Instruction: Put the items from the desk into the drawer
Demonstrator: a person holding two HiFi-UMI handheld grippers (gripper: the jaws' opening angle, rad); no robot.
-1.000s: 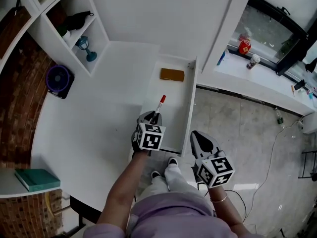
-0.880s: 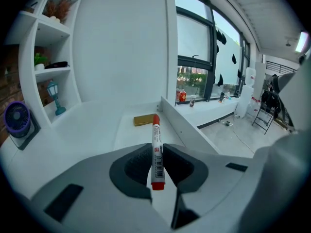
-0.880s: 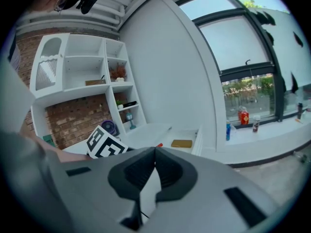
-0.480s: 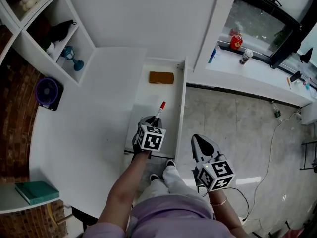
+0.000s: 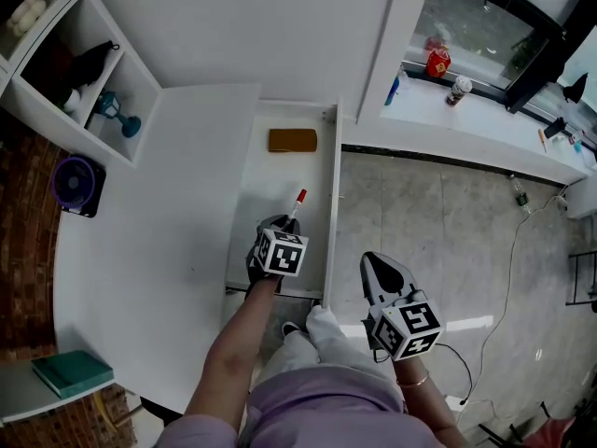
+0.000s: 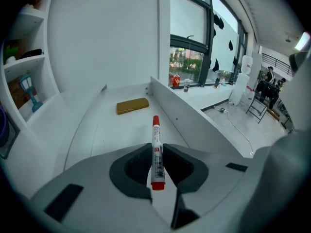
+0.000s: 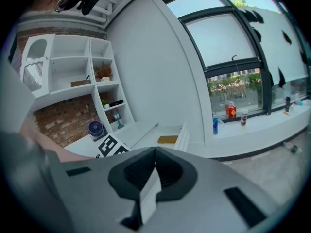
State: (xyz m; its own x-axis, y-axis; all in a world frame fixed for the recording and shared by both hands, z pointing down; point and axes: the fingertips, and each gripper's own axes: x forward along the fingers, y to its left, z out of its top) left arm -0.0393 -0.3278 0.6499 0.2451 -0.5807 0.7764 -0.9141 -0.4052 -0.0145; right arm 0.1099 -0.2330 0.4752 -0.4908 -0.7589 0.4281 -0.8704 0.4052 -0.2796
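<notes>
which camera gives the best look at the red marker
The left gripper view: the marker sits centre frame, clamped between the left tool's jaws, label and both red ends visible. The head view shows only its red tip poking past that tool over the drawer. The right gripper view does not show it.

We see a white window ledge [image 5: 494, 129] with a little red can [image 5: 437, 63], a blue bottle [image 5: 393, 91] and a white cup [image 5: 457, 89] standing on it. A small blue cup on a stem [image 5: 116, 113] stands in the white wall shelf [image 5: 149, 90]. A thin pale cable [image 5: 510, 297] lies on the grey tiled floor [image 5: 420, 213]. A red brick wall [image 5: 23, 213] is at the left.
</notes>
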